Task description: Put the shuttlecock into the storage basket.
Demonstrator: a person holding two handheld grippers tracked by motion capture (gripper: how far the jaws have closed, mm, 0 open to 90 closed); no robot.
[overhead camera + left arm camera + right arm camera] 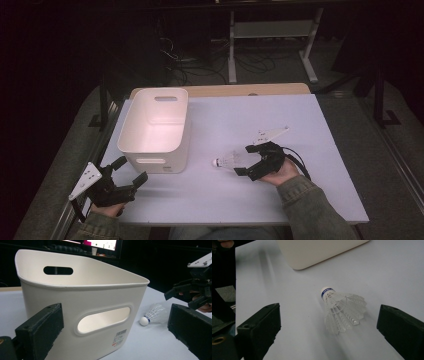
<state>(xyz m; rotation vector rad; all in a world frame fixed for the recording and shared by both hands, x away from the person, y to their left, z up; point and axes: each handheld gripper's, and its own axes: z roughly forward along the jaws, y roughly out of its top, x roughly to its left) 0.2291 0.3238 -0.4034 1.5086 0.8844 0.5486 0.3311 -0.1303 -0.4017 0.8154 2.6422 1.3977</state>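
Note:
A white plastic shuttlecock (227, 161) lies on its side on the pale table (250, 115), its cork tip with a blue band pointing left toward a white bin (155, 125). My right gripper (243, 160) is open, its jaws either side of the feather skirt without touching it; in the right gripper view the shuttlecock (342, 310) lies between them. My left gripper (132, 168) is open and empty at the table's front left, just short of the bin's near wall (75, 302). The left gripper view also shows the shuttlecock (153, 315) and the right gripper (190, 293).
The bin stands upright at the table's left with handle slots in its end walls; its inside looks empty. A wooden strip (225, 90) edges the table's far side. Dark floor, cables and a metal frame lie beyond.

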